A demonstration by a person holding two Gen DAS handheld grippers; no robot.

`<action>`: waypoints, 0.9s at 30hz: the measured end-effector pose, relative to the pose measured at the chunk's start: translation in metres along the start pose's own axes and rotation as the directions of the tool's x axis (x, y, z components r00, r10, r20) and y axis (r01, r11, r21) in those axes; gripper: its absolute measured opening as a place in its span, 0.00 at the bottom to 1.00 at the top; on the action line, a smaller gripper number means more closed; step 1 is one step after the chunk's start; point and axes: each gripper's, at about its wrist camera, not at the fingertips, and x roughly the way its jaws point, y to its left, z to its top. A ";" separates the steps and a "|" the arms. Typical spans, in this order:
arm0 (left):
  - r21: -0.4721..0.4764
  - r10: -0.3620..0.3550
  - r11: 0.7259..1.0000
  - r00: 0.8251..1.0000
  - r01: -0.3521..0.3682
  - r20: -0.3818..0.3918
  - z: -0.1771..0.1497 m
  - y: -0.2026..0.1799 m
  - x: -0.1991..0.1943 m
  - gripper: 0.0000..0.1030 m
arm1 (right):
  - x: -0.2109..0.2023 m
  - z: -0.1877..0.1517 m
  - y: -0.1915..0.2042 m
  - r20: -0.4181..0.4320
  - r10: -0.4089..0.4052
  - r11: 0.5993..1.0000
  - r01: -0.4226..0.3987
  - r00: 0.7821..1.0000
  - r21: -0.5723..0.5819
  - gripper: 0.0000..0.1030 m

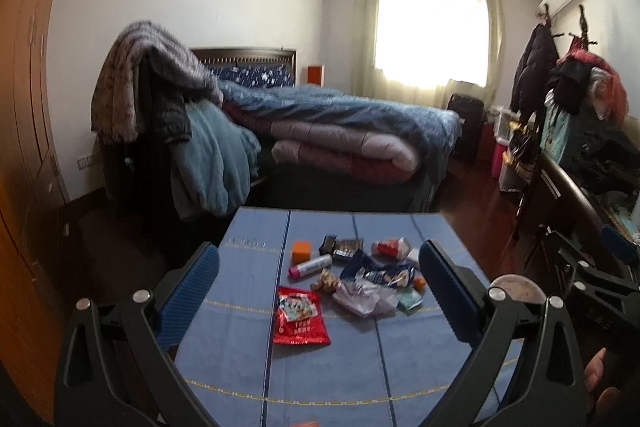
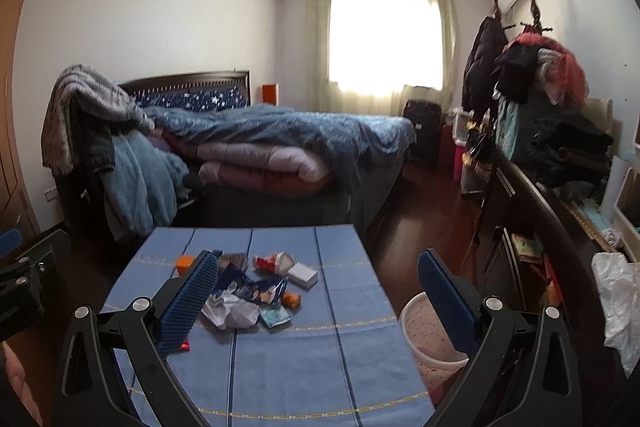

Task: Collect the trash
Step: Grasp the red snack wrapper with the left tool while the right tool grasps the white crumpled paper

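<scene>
Here, left tongs (image 1: 318,281) level over trash pile (image 1: 352,277), spread wide, empty

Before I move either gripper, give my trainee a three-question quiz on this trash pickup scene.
1. True or false: the left gripper already holds a piece of trash.
2. Multiple choice: the pink waste basket stands A) on the table, B) on the floor at the table's right edge, C) on the bed.
3. Fill in: the wrapper lying nearest the camera in the left wrist view, the snack bag, is coloured ____.

Key: 1 false; 2 B; 3 red.
</scene>
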 end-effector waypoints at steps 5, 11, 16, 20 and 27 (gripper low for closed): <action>-0.008 0.016 1.000 0.997 -0.016 -0.077 -0.015 0.005 0.045 0.97 | 0.030 -0.011 0.006 -0.054 0.022 1.000 -0.023 0.998 -0.005 0.97; -0.015 0.043 0.999 0.984 -0.046 -0.175 -0.039 0.017 0.099 0.97 | 0.076 -0.032 0.017 -0.150 0.040 0.998 -0.045 0.988 -0.036 0.97; -0.047 0.033 0.998 0.961 -0.048 -0.276 -0.065 0.032 0.147 0.97 | 0.113 -0.054 0.025 -0.244 0.041 0.997 -0.056 0.969 -0.054 0.97; -0.043 0.036 0.998 0.936 -0.055 -0.351 -0.087 0.035 0.186 0.97 | 0.142 -0.072 0.034 -0.308 0.053 0.994 -0.079 0.950 -0.071 0.97; -0.005 0.064 0.997 0.894 -0.074 -0.444 -0.114 0.029 0.243 0.97 | 0.172 -0.092 0.046 -0.376 0.054 0.990 -0.098 0.925 -0.098 0.97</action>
